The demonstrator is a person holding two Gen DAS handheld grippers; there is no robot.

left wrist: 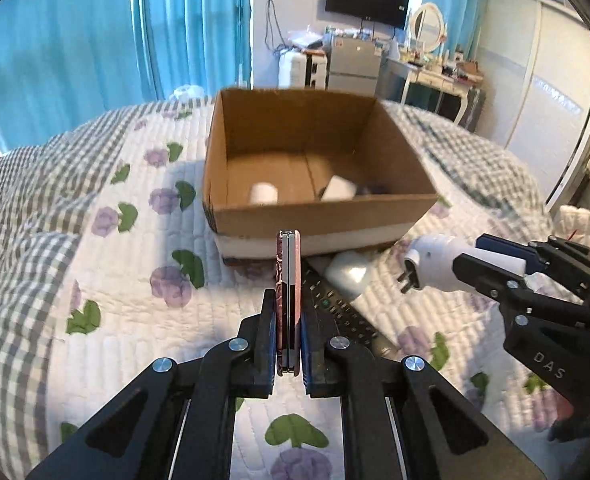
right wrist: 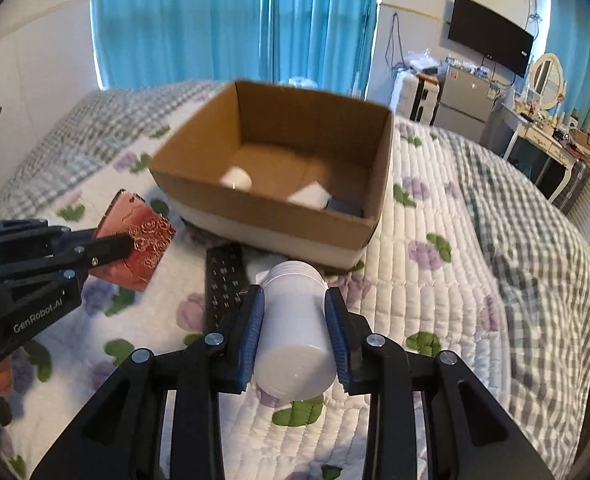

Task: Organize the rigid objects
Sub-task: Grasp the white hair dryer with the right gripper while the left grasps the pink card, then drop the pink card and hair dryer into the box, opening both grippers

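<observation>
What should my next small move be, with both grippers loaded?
Probably carry the left gripper forward over the cardboard box: it is shut on the red compact, short of the box's near wall. The right gripper holds the white plug adapter.

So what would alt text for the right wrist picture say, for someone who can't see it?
A hand-held gripper grips a white cylindrical plug adapter above a flower-print quilt, facing an open cardboard box holding a few small items. At left, a second hand-held gripper grips a red patterned card case; a black remote lies between.
</observation>
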